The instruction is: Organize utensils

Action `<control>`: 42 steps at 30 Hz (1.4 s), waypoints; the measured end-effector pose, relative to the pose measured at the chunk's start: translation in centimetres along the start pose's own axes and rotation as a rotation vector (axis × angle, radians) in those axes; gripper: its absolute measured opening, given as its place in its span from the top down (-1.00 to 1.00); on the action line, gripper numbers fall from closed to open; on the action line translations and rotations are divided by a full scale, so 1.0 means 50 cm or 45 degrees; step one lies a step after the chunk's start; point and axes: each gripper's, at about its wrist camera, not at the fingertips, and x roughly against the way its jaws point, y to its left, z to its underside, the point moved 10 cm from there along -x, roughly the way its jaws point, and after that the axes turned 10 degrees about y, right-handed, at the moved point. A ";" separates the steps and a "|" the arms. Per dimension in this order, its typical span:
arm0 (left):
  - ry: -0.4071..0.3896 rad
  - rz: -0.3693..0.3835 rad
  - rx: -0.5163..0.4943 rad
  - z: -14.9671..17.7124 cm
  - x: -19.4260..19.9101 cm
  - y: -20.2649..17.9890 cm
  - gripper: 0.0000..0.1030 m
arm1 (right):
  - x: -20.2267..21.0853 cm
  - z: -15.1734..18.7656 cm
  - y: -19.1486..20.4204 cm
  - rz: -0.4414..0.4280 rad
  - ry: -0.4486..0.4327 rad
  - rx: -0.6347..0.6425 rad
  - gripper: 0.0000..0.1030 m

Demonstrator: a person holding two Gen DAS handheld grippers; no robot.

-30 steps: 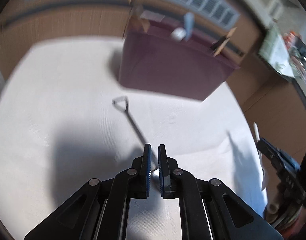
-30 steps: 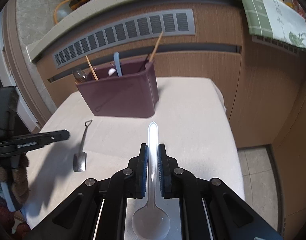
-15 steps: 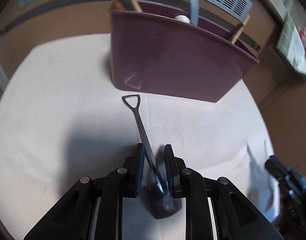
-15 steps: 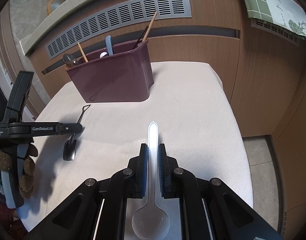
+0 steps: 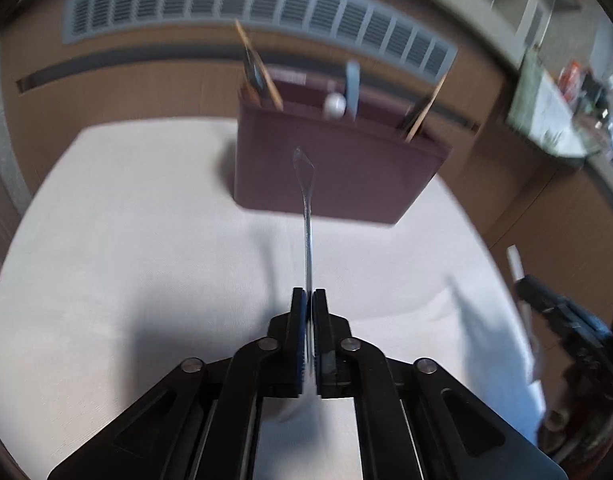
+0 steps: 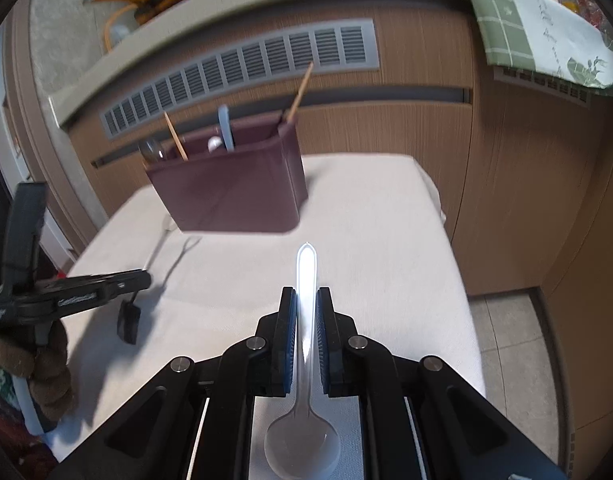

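The left claw (image 5: 308, 292) is clenched tight on a thin metal spoon (image 5: 306, 216). Its pads pinch the shaft, the handle sticks out ahead toward the holder (image 5: 330, 176), and the dark bowl hangs below the claw, clear of the worktop (image 6: 386, 220). White lettering runs along the left claw's side, too blurred to read.

The right claw (image 6: 306, 292) is clamped on a clear plastic spoon (image 6: 306, 280), handle forward, bowl back between the arms.

The maroon holder stands on the white-covered worktop, well ahead of both claws, with chopsticks (image 6: 174, 140), a blue handle (image 6: 225, 126) and other utensils upright in it.
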 end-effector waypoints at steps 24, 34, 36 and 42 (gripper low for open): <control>0.194 0.155 0.244 0.021 -0.067 0.064 0.92 | -0.073 0.044 0.020 -0.096 0.235 -0.010 0.77; 0.140 0.059 0.161 0.035 -0.042 0.049 0.52 | -0.093 0.094 0.003 -0.074 0.331 0.033 0.60; 0.121 -0.002 0.102 0.052 -0.034 0.038 0.50 | -0.099 0.090 0.012 -0.092 0.341 0.032 0.56; 0.103 -0.096 0.028 0.086 -0.030 0.012 0.30 | -0.123 0.076 0.048 0.014 0.333 0.138 0.50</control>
